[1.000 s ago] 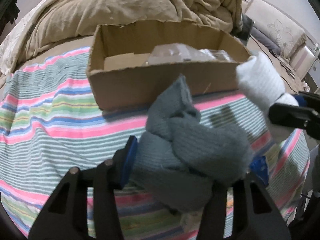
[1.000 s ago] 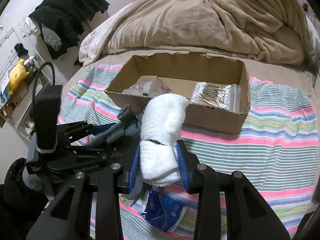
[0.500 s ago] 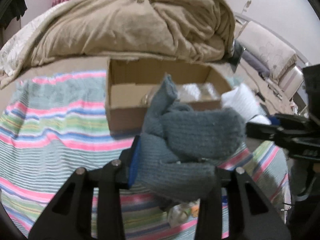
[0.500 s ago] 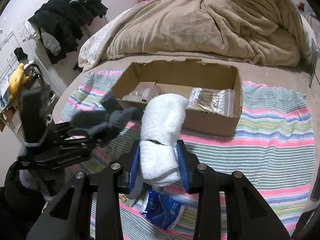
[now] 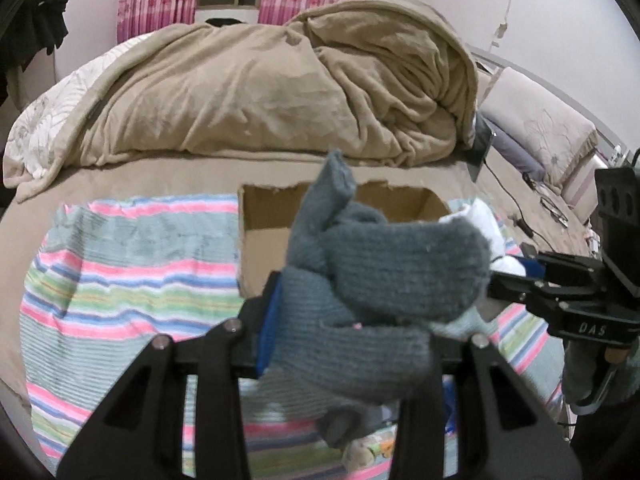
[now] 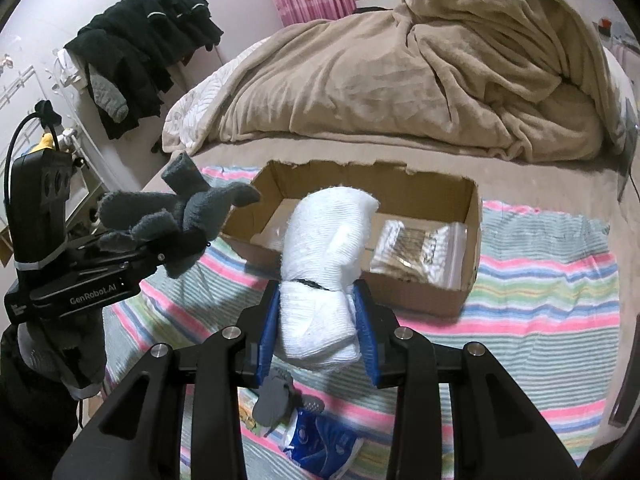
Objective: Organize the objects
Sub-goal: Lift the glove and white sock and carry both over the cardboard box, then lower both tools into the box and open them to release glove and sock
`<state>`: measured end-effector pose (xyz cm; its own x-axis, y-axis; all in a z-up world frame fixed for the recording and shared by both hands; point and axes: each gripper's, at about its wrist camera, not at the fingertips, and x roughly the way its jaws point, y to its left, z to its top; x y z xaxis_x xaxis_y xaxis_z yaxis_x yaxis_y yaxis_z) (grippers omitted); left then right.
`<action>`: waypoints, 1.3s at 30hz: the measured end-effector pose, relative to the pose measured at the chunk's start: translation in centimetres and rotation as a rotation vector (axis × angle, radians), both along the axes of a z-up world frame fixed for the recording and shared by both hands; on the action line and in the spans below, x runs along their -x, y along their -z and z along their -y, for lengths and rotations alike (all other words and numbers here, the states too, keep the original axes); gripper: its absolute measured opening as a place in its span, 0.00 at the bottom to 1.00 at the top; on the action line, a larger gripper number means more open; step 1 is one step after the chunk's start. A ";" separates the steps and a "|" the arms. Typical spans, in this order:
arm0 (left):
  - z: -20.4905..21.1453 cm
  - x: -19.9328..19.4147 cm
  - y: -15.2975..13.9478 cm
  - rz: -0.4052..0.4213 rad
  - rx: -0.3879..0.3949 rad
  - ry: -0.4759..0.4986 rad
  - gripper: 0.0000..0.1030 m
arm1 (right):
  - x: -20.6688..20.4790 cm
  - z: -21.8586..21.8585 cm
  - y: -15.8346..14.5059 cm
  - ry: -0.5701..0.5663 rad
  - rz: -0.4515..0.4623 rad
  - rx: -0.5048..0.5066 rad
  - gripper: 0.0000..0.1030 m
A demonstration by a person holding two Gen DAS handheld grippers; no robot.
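The jaws of the right gripper (image 6: pixel 316 332) are closed on a rolled white sock bundle (image 6: pixel 324 264). The blue pads press it from both sides, and its upper half stands free above them. The jaws of the left gripper (image 5: pixel 348 344) are closed on a grey knitted glove (image 5: pixel 380 280), whose loose fingers stick up and forward. Both things are in the air above the striped blanket (image 6: pixel 552 320), not resting on anything.

I judge that the step in hand is the carrying: each thing is already picked up and is on its way to the cardboard box (image 6: pixel 472 216), which lies just ahead of both grippers on the bed. The next move calls for bringing one gripper over the near wall of the box, lowering it a little, and then opening the jaws so that the soft thing falls inside.

The box has a torn, uneven back rim and low walls. On its right side lies a clear bag of cotton swabs (image 6: pixel 420 248), and something flat and clear lies in the left part, so the middle seems the freest place. The two grippers are near each other, so it may be safer if they go in one after the other. A small blue packet (image 6: pixel 320 444) lies on the blanket below the right gripper. Behind the box the beige duvet (image 6: pixel 420 80) rises high, but it is well apart.
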<state>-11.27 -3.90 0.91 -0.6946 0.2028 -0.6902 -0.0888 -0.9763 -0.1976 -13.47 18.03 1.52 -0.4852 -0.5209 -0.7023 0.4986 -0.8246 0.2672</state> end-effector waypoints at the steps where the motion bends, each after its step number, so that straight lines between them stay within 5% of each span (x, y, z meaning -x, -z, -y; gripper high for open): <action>1: 0.1 0.3 -0.1 -0.005 0.004 -0.003 0.37 | 0.2 0.0 -0.1 -0.001 -0.004 0.000 0.36; 9: 0.4 3.5 0.1 -0.012 0.024 -0.014 0.37 | 2.2 0.4 -0.9 -0.004 -0.029 0.006 0.36; 26: -0.3 9.3 5.9 0.087 0.055 -0.030 0.38 | 7.2 1.0 1.9 0.006 0.011 0.000 0.36; 31: -0.9 10.2 7.3 0.106 0.125 -0.053 0.42 | 8.3 1.2 3.2 0.009 0.035 -0.002 0.36; 39: -1.4 8.9 6.2 0.098 0.118 -0.042 0.57 | 9.3 1.7 5.0 0.016 0.069 -0.002 0.36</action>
<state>-20.18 -2.48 -5.26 -0.6291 0.0881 -0.7723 -0.0333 -0.9957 -0.0865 -22.76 16.30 -3.49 -0.4437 -0.5119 -0.7356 0.4659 -0.8329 0.2986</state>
